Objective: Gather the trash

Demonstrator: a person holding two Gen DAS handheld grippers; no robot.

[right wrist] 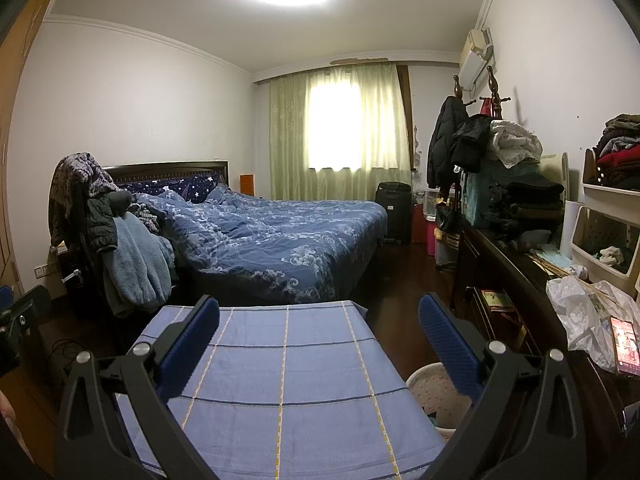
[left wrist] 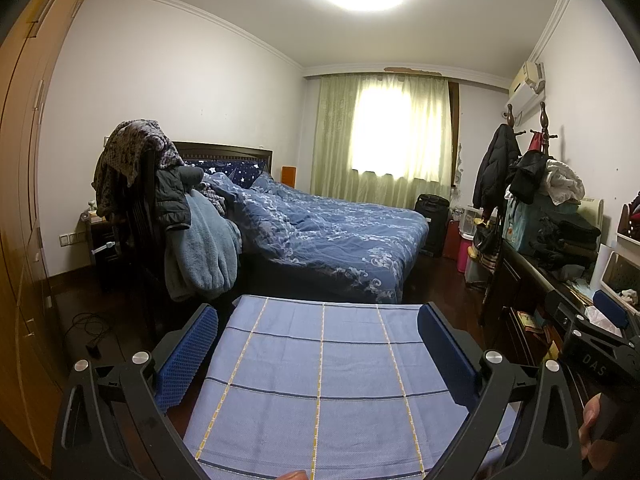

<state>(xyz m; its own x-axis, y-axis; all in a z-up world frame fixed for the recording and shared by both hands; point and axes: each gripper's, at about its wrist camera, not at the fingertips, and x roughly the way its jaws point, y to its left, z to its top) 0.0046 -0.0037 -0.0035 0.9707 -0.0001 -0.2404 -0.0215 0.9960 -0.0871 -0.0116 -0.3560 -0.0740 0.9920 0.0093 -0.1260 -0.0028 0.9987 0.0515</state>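
My left gripper (left wrist: 318,346) is open and empty, held above a small table covered with a blue checked cloth (left wrist: 320,380). My right gripper (right wrist: 318,336) is open and empty above the same cloth (right wrist: 280,380), toward its right side; it also shows at the right edge of the left wrist view (left wrist: 592,328). A white bin with a speckled pattern (right wrist: 430,392) stands on the floor just right of the table, partly hidden by my right finger. A crumpled white plastic bag (right wrist: 580,316) lies on the dark sideboard at right. No trash shows on the cloth.
A bed with a blue quilt (right wrist: 272,240) lies ahead. A chair piled with clothes (left wrist: 176,216) stands to the left. A dark sideboard (right wrist: 516,280) with folded clothes, white crates and a phone (right wrist: 626,344) runs along the right wall. Cables (left wrist: 86,324) lie on the dark floor.
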